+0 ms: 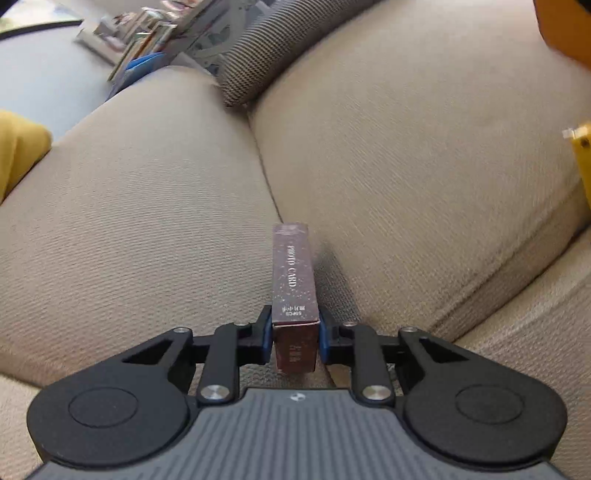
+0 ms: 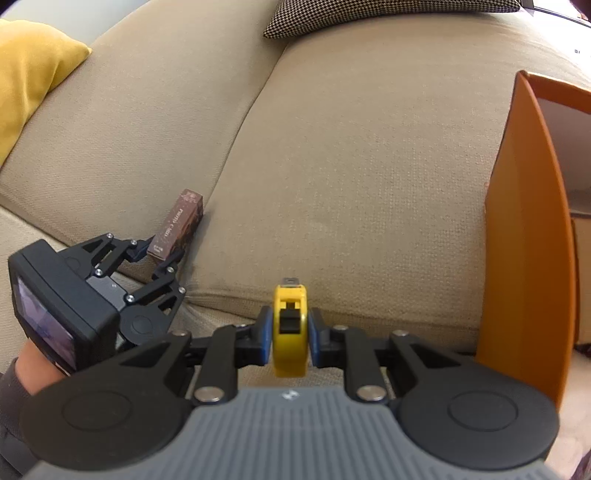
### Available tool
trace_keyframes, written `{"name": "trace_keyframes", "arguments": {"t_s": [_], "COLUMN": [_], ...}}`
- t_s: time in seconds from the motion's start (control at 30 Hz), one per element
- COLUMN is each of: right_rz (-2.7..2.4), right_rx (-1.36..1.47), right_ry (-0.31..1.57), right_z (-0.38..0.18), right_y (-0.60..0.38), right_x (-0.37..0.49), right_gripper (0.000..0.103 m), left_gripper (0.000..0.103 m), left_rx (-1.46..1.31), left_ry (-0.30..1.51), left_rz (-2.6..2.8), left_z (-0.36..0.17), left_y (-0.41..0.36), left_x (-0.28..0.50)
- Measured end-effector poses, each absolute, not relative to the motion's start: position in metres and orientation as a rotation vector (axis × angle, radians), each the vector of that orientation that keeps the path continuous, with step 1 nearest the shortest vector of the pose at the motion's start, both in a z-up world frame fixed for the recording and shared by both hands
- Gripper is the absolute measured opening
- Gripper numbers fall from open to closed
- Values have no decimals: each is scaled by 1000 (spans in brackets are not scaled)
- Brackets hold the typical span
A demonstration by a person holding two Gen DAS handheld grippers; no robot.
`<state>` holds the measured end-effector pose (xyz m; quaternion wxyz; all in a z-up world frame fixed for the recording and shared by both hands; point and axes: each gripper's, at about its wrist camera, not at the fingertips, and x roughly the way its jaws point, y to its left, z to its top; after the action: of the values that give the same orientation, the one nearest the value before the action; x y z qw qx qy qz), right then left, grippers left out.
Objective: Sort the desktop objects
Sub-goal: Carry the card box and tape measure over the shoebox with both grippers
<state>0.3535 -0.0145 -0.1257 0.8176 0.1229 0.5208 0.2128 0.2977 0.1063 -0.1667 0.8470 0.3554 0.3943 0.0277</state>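
Observation:
My left gripper [image 1: 294, 332] is shut on a dark brown "PHOTO CARD" box [image 1: 293, 277] and holds it lengthwise over the beige sofa, above the seam between two back cushions. The box [image 2: 177, 227] and the left gripper [image 2: 162, 254] also show at the left of the right wrist view. My right gripper [image 2: 290, 334] is shut on a yellow tape measure [image 2: 290, 328], held close to the sofa back. The tape measure's edge [image 1: 583, 155] shows at the far right of the left wrist view.
An orange bin wall [image 2: 528, 258] stands at the right. A yellow cushion [image 2: 29, 81] lies at the left and a houndstooth cushion [image 2: 369, 14] on top of the sofa. Books and clutter [image 1: 140, 40] sit behind the sofa.

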Motion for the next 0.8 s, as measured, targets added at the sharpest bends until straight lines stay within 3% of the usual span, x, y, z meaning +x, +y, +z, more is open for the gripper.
{"name": "trace_keyframes", "arguments": {"t_s": [0.37, 0.63, 0.8], "right_rz": [432, 293, 160], "right_rx": [340, 445, 482], "right_ry": [1008, 874, 818], "right_z": [-74, -31, -17], "right_y": [-66, -164, -226], "right_x": [300, 252, 241], "right_gripper": [21, 21, 21], "left_gripper": [26, 26, 26], "left_rx": [233, 74, 41], "left_ry": [796, 665, 640], "left_rz": [-36, -324, -483], "left_z": [-61, 11, 20], "left_y": [102, 23, -42], "left_x": [242, 211, 220]}}
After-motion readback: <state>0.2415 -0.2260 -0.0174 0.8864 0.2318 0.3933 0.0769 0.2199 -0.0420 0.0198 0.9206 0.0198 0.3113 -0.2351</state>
